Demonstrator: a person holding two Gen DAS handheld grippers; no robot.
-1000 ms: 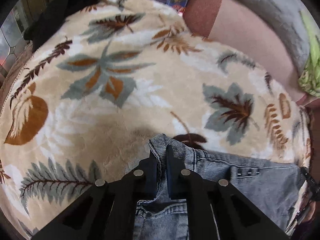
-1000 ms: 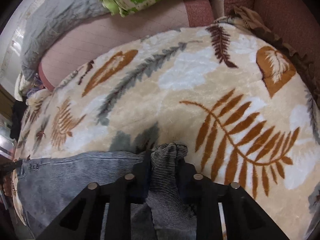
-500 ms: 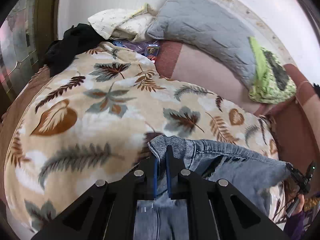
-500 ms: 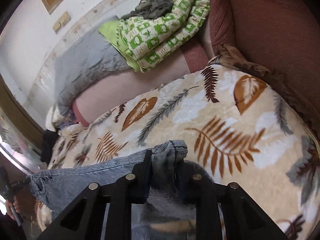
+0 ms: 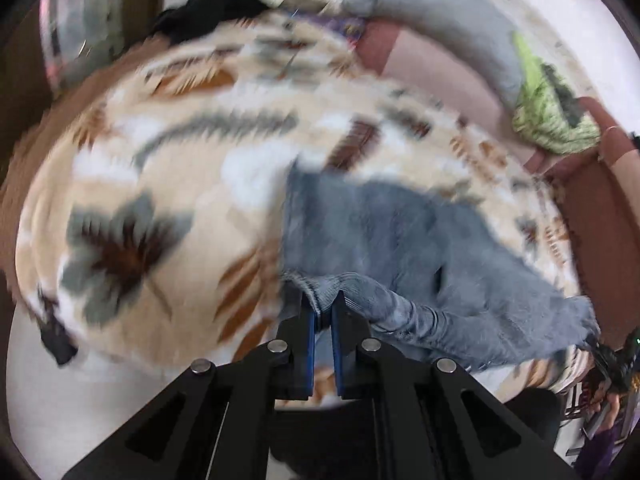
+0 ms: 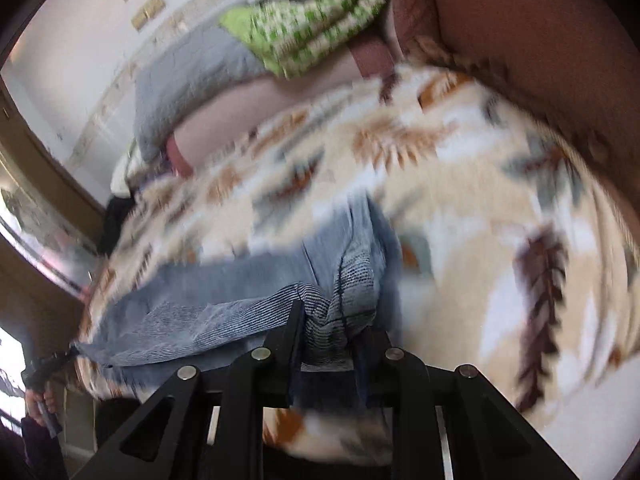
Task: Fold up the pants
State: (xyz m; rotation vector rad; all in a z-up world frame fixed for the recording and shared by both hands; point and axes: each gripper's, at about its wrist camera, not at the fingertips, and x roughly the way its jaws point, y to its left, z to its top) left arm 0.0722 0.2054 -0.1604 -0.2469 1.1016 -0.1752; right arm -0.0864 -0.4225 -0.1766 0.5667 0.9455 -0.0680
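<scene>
The left gripper (image 5: 325,308) has its jaws pinching a ribbed edge of the blue denim pants (image 5: 384,232), and the right gripper (image 6: 332,320) has its jaws clamped on a thicker bunch of the same pants (image 6: 248,284). Between the two grips the denim hangs in a band above the leaf-patterned blanket (image 5: 168,168) on the bed, with more of it spread on the blanket behind. A grey pillow (image 6: 188,76) and a green patterned quilt (image 6: 316,20) lie beyond.
</scene>
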